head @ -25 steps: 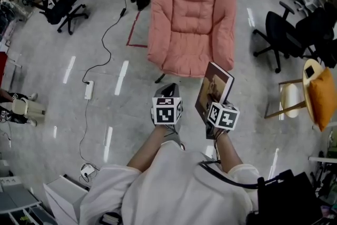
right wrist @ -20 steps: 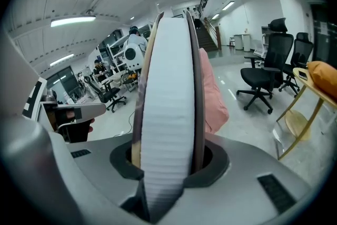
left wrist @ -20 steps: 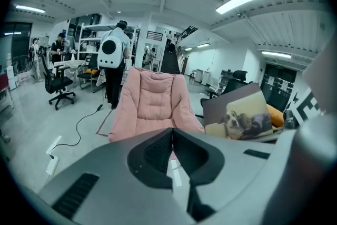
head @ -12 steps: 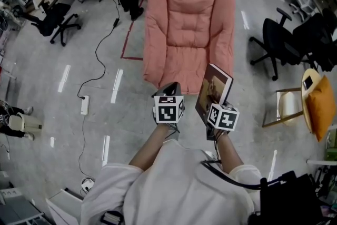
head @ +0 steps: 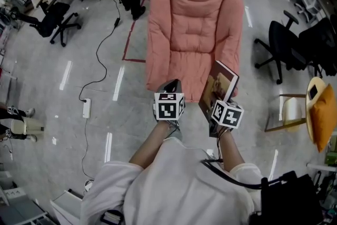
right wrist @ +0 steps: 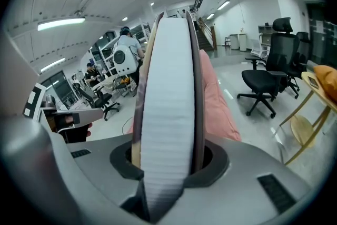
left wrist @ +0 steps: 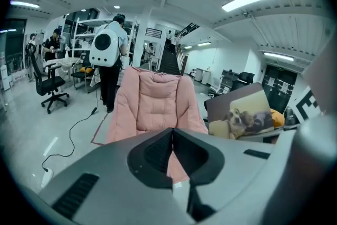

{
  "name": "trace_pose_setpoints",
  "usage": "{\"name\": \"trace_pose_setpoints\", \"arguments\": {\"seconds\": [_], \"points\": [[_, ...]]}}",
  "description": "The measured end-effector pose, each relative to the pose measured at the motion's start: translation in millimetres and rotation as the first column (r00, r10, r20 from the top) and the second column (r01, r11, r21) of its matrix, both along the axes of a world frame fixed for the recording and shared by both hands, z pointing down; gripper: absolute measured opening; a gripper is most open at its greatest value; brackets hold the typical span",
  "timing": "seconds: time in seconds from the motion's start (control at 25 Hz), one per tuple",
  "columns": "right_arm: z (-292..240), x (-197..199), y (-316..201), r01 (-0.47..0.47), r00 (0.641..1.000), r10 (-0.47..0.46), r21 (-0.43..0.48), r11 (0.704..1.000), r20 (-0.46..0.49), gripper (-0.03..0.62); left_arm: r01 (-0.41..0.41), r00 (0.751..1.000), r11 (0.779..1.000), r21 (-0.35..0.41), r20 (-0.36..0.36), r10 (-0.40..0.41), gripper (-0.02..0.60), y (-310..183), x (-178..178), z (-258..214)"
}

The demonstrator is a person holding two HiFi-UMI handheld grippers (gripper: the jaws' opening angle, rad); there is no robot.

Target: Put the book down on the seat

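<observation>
- Gripping the book by its lower edge, the right gripper presses both jaws on the covers.
- The book stands upright above the pink seat, near its front edge.
- The left gripper has its jaws closed together, empty.

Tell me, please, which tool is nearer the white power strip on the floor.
Left. The left tool hovers right of the power strip in the head view; the right tool, clamping the book, is farther right.
</observation>
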State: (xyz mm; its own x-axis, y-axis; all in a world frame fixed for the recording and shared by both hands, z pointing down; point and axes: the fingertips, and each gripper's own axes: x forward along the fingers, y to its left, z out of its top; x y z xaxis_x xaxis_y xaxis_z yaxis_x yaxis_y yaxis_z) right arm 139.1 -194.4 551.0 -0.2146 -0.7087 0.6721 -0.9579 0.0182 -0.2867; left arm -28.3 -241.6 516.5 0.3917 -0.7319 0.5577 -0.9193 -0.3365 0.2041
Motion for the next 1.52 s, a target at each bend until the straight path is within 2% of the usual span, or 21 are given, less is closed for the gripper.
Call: {"name": "trace_pose_setpoints", "arguments": {"seconds": [0.24,0.48,0.84,1.16,1.52], "points": [[2,-5,-36,-0.023,1.0,0.023,-0.004,1.0,0.009,0.153,-0.001,1.0,1.0,-0.019,0.021,0.001,0.009,-36,-12,5],[2,-6,-63,-0.037,0.999,0.037,-0.024,0.999,-0.023,0.153,-0.021,0.999,0.999,-0.025,0.041,0.022,0.009,-70,-14,9],[13,12,-78,-0.059,0.998,0.056,-0.087,0.994,-0.039,0.153,-0.046,0.999,0.996,-0.074,0.017,0.047,0.009,-91,3,29],[46,23,-108,-0.008,1.0,0.005,-0.159,0.987,-0.016,0.153,-0.025,1.0,0.991,-0.131,0.015,0.027,0.009,-109,21,55],[82,25,-146,0.042,0.999,-0.038,-0.224,0.974,0.019,0.153,0.017,0.999,0.984,-0.179,0.05,-0.008,0.009,-141,24,86]]}}
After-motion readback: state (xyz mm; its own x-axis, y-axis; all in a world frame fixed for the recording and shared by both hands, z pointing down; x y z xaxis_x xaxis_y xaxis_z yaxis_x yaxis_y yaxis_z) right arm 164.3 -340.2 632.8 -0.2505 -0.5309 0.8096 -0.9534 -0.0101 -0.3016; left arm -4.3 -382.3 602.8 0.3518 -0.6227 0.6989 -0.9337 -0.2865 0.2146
